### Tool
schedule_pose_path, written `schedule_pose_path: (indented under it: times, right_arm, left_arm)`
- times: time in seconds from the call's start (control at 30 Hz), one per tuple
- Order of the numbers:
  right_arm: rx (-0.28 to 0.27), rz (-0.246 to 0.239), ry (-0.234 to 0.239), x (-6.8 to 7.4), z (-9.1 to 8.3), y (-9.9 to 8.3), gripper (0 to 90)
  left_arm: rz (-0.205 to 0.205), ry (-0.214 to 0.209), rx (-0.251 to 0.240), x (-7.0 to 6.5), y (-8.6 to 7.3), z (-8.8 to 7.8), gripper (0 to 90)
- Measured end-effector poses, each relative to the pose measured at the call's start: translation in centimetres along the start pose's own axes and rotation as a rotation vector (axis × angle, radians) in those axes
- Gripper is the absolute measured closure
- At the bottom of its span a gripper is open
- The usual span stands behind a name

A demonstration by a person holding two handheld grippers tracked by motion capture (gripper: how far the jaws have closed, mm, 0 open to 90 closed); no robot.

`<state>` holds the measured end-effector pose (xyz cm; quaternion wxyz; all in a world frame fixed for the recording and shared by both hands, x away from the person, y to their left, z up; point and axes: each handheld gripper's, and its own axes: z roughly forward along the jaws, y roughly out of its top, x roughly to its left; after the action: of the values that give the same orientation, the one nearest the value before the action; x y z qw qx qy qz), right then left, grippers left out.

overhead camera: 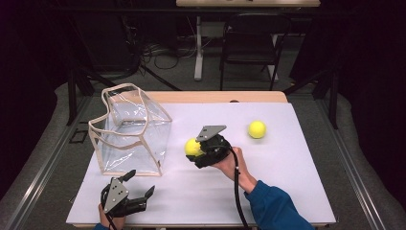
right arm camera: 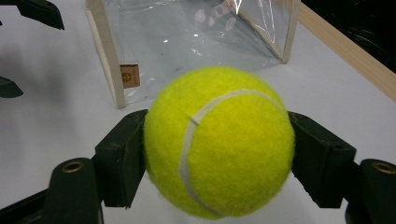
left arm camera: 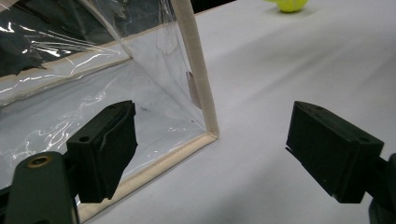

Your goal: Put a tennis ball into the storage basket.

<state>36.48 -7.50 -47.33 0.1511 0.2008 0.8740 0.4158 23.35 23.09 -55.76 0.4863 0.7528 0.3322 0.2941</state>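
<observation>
Carrying looks like the step in hand: right gripper (overhead camera: 196, 149) fingers (right arm camera: 122, 158) are clamped on a fuzzy yellow tennis ball (right arm camera: 219, 142) with a white seam, held above the worktop (overhead camera: 287, 163) just beside the clear bag (overhead camera: 130, 130). Next, lift it over the bag's open top. Left gripper (overhead camera: 140, 184) fingers stand apart, empty.

the right gripper (right arm camera: 219, 154) clamps a yellow tennis ball (right arm camera: 219, 142) at centre frame, one black jaw pressed to each side. behind it, in the upper middle, stands a clear plastic bag (right arm camera: 196, 46) with cream trim on the white table (right arm camera: 51, 93).
</observation>
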Motion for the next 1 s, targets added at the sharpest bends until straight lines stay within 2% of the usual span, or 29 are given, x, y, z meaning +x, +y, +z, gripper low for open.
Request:
schedule_pose_path:
  times: [0.27,0.47,0.7,1.0]
  right_arm:
    - [0.013,-0.020,-0.007,-0.1,0.1,0.9,25.9]
    - [0.016,-0.016,0.010,-0.3,0.2,1.4,26.0]
    - [0.029,-0.033,0.000,-0.5,0.3,2.1,26.0]
    - [0.045,-0.040,0.004,-0.8,0.7,2.8,26.0]
  left_arm:
    - [-0.005,-0.001,-0.004,0.1,0.0,-0.1,16.2]
    - [-0.002,0.001,-0.001,0.1,0.0,0.0,16.2]
    - [-0.006,0.000,0.004,0.1,0.0,0.0,16.2]
    - [0.004,-0.003,0.008,0.1,0.0,0.0,16.2]
